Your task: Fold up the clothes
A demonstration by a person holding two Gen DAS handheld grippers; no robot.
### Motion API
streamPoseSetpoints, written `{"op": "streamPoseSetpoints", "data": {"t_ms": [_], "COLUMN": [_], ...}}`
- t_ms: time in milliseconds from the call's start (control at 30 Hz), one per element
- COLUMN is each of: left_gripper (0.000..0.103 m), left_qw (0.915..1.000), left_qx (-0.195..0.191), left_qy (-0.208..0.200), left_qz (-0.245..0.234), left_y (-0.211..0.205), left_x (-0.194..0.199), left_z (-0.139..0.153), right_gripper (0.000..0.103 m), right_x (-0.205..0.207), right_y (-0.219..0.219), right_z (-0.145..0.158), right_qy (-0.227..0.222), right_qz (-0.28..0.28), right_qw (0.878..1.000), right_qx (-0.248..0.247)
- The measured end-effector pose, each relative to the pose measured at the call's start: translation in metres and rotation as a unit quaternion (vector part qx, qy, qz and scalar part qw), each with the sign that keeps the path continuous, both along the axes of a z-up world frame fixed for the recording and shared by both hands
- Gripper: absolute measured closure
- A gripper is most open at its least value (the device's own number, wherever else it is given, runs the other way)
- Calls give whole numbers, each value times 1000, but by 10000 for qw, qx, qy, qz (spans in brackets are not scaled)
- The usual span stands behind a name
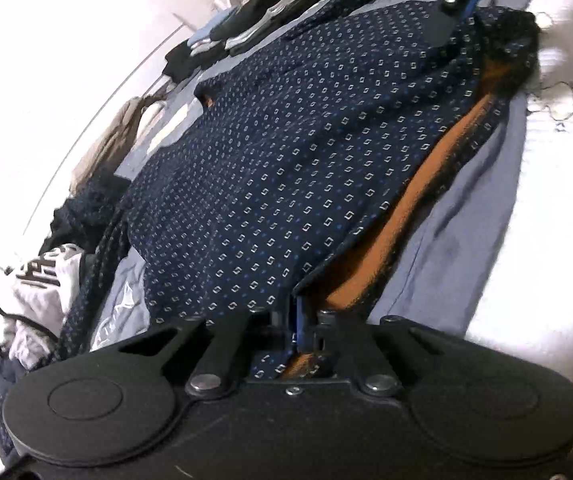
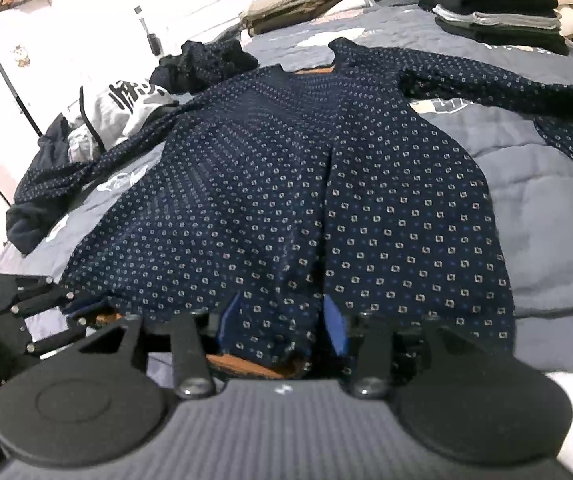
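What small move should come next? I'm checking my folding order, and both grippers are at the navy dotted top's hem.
Probably lift the hem and carry it toward the collar. The left gripper and right gripper each have hem fabric between their fingers, and the navy dotted top lies spread flat on the bed, sleeves out.

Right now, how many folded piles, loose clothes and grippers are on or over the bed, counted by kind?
Navy dotted knit sweater with orange lining, spread flat: 1
Folded clothes piles, tan pile and black-and-grey stack: 2
Unfolded white printed garment: 1
Grippers, left gripper and right gripper, both gripping the hem: 2
Total: 6
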State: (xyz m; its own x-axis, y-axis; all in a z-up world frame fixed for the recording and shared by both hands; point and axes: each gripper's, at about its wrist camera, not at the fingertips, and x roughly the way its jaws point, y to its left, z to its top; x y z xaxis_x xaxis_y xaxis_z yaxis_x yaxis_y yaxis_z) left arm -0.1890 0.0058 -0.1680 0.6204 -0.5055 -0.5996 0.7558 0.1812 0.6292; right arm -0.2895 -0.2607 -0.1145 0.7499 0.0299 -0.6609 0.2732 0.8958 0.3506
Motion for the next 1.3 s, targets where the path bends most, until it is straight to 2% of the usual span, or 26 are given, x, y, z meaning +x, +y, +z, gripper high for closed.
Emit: {"op": "streamPoseSetpoints", "data": {"t_ms": [167,267,300,333,367,400,467,500,533,700,833,933,1000,1100,1133,1167,1233,1267,1300], "left_gripper": [99,93,86,68,63,63,67,75,99,100,101,101,100,96,93,81,62,57,56], "left_qw": [9996,9993,9992,9990,9990,9989,9988,9991,9993,9993,9990,9987,9968,9930,9920,9903,9866,9830,9776], "left_qx": [-136,35,110,184,223,254,257,197,145,-247,-342,-208,133,547,531,451,18,-326,-697], "left_qy": [-219,-242,-211,-181,-224,-285,-345,-278,-207,-221,-235,221,591,823,944,1114,1454,1650,1849], "left_qz": [151,286,319,353,320,270,213,243,292,172,159,406,514,651,654,697,743,738,725], "left_y": [8,7,5,4,3,2,0,0,1,23,54,76,78,70,68,67,69,68,68], "left_x": [-2,2,3,5,4,3,3,5,7,4,1,11,14,12,11,12,15,16,17], "left_z": [11,5,2,-2,-5,-8,-12,-11,-8,22,58,77,76,73,76,80,96,104,113], "right_gripper": [57,56,56,56,55,55,55,55,55,55,54,54,53,53,53,53,53,53,52], "right_x": [3,5,6,7,8,8,9,10,10,8,3,-1,-4,-7,-9,-12,-17,-20,-23], "right_y": [-1,-2,-2,-2,-2,-1,-1,-1,-1,-1,-7,-12,-15,-24,-27,-30,-38,-41,-46], "right_z": [-2,-4,-6,-7,-8,-8,-8,-8,-8,-3,4,10,14,15,16,18,24,28,31], "right_qy": [25,70,90,111,127,128,118,112,111,32,-118,-213,-251,-218,-275,-331,-471,-550,-627], "right_qz": [-86,-146,-153,-160,-168,-180,-194,-198,-204,-251,-390,-507,-600,-834,-895,-956,-1090,-1161,-1237], "right_qw": [9999,9998,9997,9997,9997,9997,9997,9997,9997,9997,9990,9983,9977,9961,9954,9947,9928,9916,9903], "right_qx": [64,133,137,142,140,117,101,102,103,63,200,204,181,200,196,192,155,126,113]}}
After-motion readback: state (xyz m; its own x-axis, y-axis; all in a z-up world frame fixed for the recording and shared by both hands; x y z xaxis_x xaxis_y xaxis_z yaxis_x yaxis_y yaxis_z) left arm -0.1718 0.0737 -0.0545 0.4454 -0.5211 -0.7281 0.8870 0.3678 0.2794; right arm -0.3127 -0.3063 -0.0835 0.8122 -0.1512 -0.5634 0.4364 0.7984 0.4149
